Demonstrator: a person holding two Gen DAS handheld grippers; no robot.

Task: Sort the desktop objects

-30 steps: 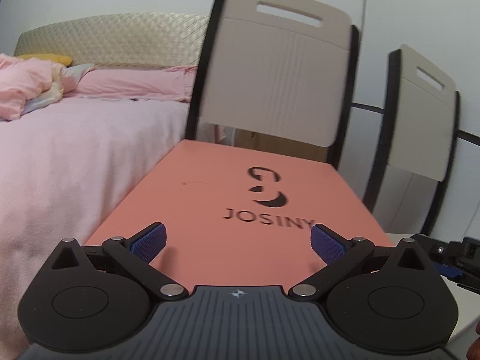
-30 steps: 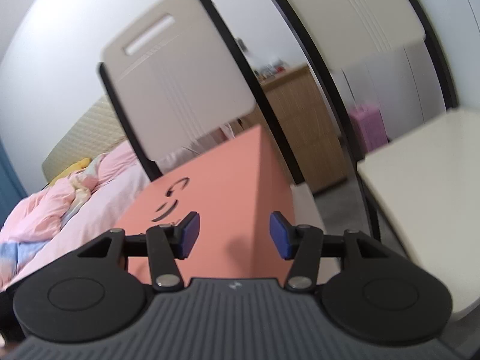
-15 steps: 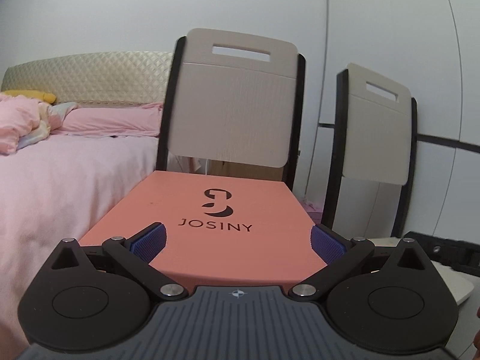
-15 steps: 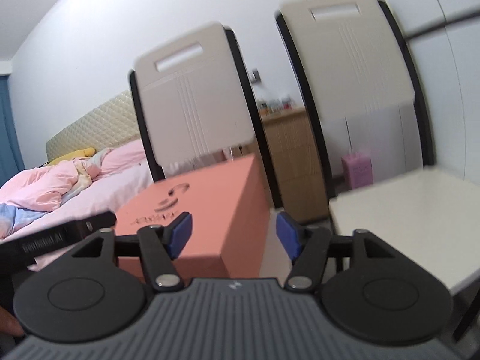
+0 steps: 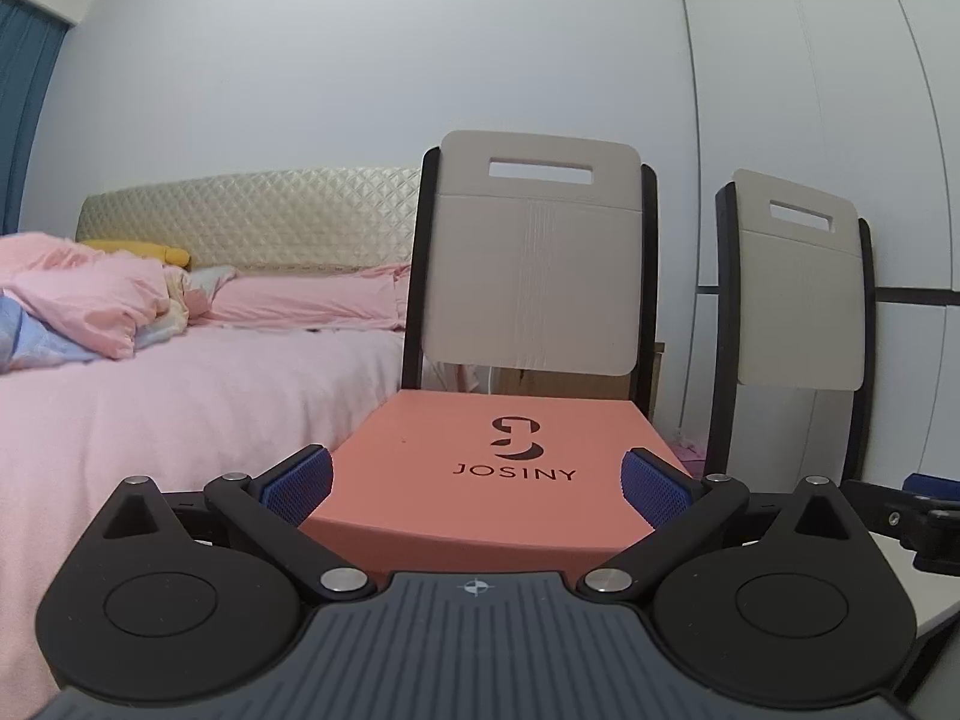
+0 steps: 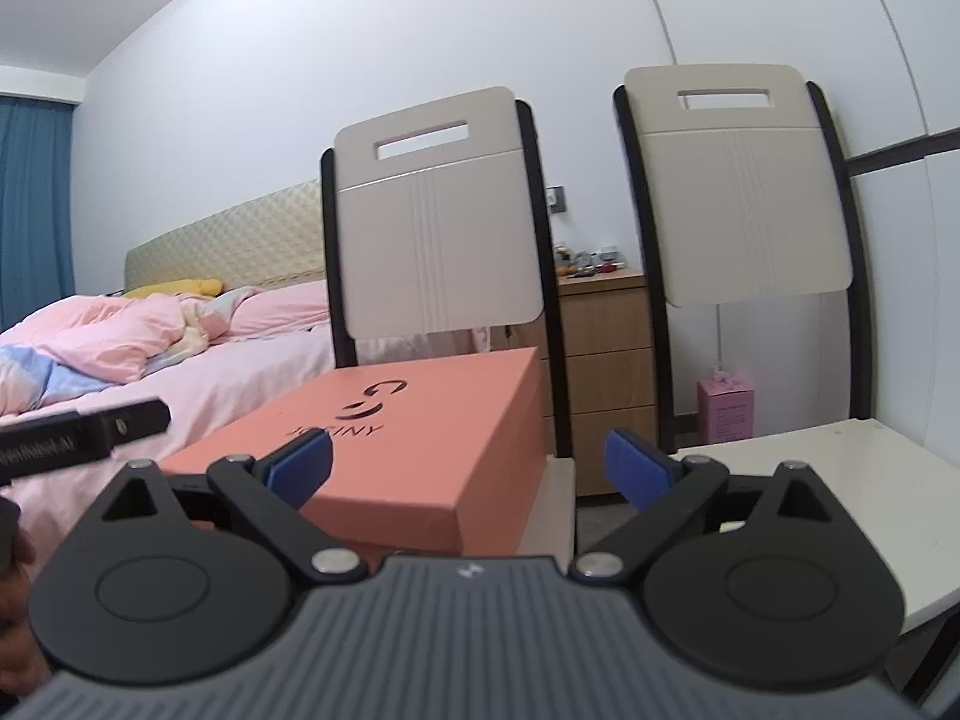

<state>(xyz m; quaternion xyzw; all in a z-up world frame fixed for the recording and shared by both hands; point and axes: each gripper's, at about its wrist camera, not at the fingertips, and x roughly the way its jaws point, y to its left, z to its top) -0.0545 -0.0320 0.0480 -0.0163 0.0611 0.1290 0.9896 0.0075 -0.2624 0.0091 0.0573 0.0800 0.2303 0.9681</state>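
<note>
A salmon-pink box (image 5: 498, 468) with a black JOSINY logo lies on the seat of a beige chair (image 5: 534, 264). My left gripper (image 5: 477, 483) is open just in front of the box's near edge, nothing between its blue pads. The same box (image 6: 414, 438) shows in the right wrist view, ahead and to the left. My right gripper (image 6: 468, 468) is open and empty, level with the box's right front corner. The other gripper's black body (image 6: 78, 435) pokes in at the left of that view.
A second beige chair (image 6: 744, 210) stands to the right with a bare cream seat (image 6: 840, 498). A bed with pink bedding (image 5: 150, 396) fills the left. A wooden drawer unit (image 6: 606, 348) and a small pink carton (image 6: 726, 411) stand behind the chairs, by the white wall.
Both grippers have drawn back and levelled, so the box and chairs look smaller and farther. The right gripper's fingers have opened wider. The box has not moved.
</note>
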